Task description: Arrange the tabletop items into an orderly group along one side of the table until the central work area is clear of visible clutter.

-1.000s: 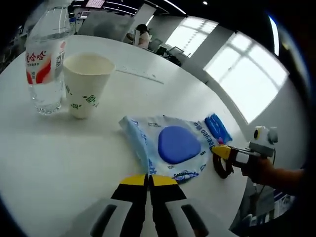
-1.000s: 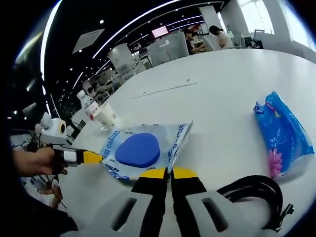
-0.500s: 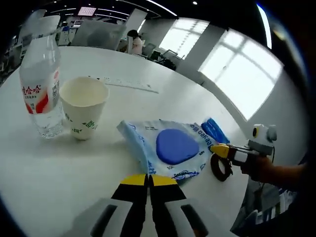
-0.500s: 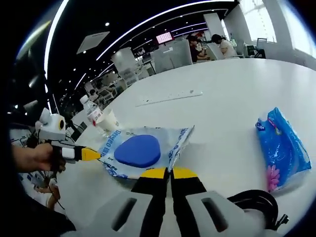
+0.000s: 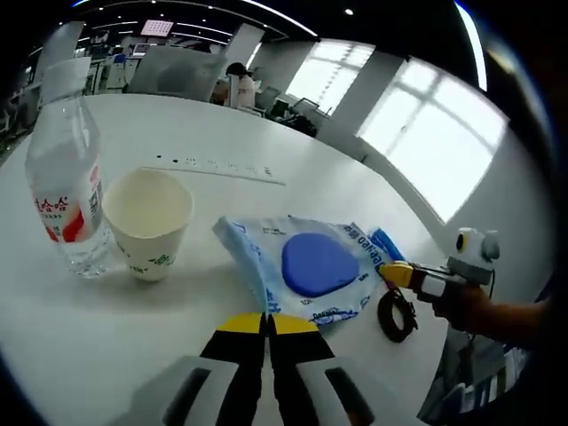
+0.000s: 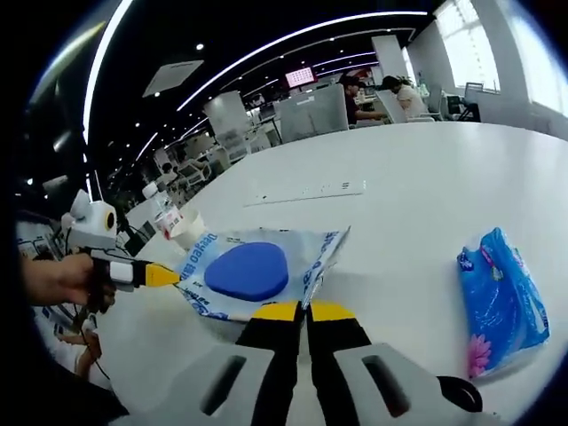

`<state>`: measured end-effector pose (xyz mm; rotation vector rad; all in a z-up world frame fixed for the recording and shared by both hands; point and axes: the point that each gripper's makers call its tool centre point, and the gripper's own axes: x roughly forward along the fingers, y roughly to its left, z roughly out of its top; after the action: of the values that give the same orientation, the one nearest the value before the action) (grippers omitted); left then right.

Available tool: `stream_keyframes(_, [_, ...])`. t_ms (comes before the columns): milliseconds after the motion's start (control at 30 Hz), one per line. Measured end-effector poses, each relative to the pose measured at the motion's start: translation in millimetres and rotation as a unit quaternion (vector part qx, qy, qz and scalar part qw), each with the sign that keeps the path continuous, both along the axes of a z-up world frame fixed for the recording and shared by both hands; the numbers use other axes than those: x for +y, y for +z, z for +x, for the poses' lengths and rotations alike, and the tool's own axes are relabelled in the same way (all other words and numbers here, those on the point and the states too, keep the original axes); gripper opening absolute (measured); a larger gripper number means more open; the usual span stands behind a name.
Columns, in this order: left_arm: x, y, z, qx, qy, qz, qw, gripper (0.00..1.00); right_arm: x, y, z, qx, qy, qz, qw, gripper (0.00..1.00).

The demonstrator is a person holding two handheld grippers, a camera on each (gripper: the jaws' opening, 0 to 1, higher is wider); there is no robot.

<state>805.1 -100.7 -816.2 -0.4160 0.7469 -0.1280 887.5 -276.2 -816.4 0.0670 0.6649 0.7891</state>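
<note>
On the white round table (image 5: 266, 151) sits a pale blue wet-wipes pack (image 5: 306, 266) with a dark blue oval lid, and both grippers have hold of it from opposite ends. Seen along the left gripper (image 5: 267, 325), its yellow-tipped jaws are pressed together on the pack's near edge at about 6 o'clock; across the pack at 3 o'clock the right gripper (image 5: 397, 272), held in a person's hand (image 5: 470, 306), pinches the far edge. Just beside that far gripper lies a coil of black cable (image 5: 396, 315), and a sliver of a bright blue packet (image 5: 385, 243) peeks out behind the wipes. Off at 9 o'clock a paper cup (image 5: 148, 223) with green print stands upright, close beside a clear water bottle (image 5: 64, 186) with a red-and-white label; whether the two touch I cannot tell. A long pale strip (image 5: 217, 169) lies flat on the table farther back. From the right gripper view the same pack (image 6: 257, 271) lies just ahead of the closed jaws of that gripper (image 6: 303, 311), which nip its crinkled corner, while the left gripper (image 6: 164, 275) holds the opposite end at 9 o'clock. The bright blue packet (image 6: 500, 302), flowered in pink, lies well apart at 3 o'clock, and the cup (image 6: 188, 232) and bottle (image 6: 164, 213) stand beyond the pack at about 10 o'clock.
</note>
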Motion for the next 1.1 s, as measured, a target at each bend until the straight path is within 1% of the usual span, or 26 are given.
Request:
stream_keyframes(333, [1.5, 5.2, 12.6, -0.006, 0.008, 0.001, 1.0000, 0.00, 1.2, 5.9, 11.7, -0.011, -0.004, -0.003, 0.9999, 0.00])
stream_keyframes(500, [3.2, 6.4, 18.0, -0.006, 0.014, 0.004, 0.9999, 0.00, 4.5, 5.0, 19.0, -0.013, -0.009, -0.002, 0.9999, 0.00])
stream_keyframes(867, [10.5, 2.4, 30.1, -0.002, 0.028, 0.005, 0.9996, 0.00, 7.6, 1.3, 25.0, -0.015, -0.010, -0.010, 0.9998, 0.00])
stream_keyframes(967, [16.7, -1.6, 35.3, -0.002, 0.033, 0.007, 0.9994, 0.00, 10.4, -0.3, 30.1, -0.021, -0.011, -0.012, 0.9996, 0.00])
stream_keyframes(1100, [18.3, -2.9, 37.7, -0.002, 0.038, 0.012, 0.9992, 0.00, 12.6, -1.0, 34.4, -0.029, -0.013, -0.016, 0.9994, 0.00])
